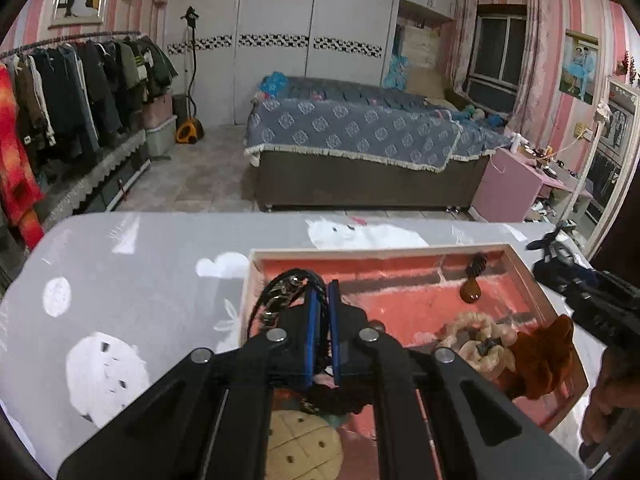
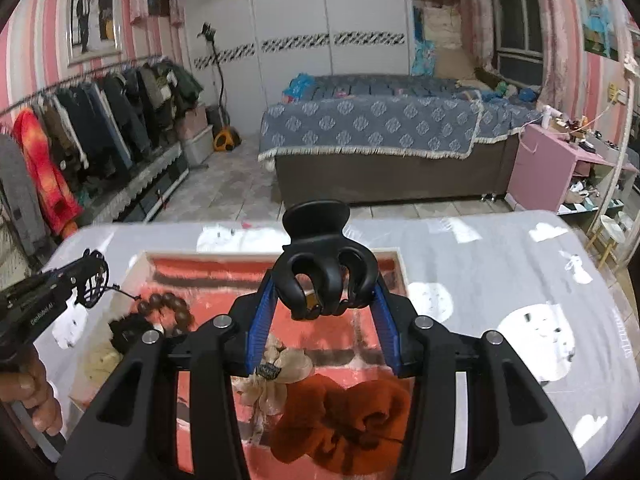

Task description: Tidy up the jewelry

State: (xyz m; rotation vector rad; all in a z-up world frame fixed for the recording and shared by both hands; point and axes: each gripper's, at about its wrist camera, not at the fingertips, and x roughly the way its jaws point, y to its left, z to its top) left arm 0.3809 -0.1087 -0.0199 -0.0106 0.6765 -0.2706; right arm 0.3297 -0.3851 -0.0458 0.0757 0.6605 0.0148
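My left gripper (image 1: 323, 292) is shut on a black braided bracelet with a metal chain (image 1: 280, 300), held over the left part of the pink-lined tray (image 1: 376, 253). My right gripper (image 2: 326, 292) is shut on a black hair claw clip (image 2: 320, 264), held above the tray (image 2: 402, 276). In the tray lie a cream scrunchie (image 1: 476, 340), a rust-orange scrunchie (image 1: 544, 356), an amber pendant on a dark cord (image 1: 471, 290) and brown wooden beads (image 2: 166, 306). The right wrist view also shows the cream scrunchie (image 2: 276, 376) and the orange one (image 2: 344, 416).
The tray sits on a grey table with white cartoon prints (image 1: 120, 280). A round cream waffle-pattern item (image 1: 304, 444) lies under my left gripper. A bed (image 1: 360, 140), a clothes rack (image 1: 80, 92) and a pink cabinet (image 1: 508, 184) stand beyond the table.
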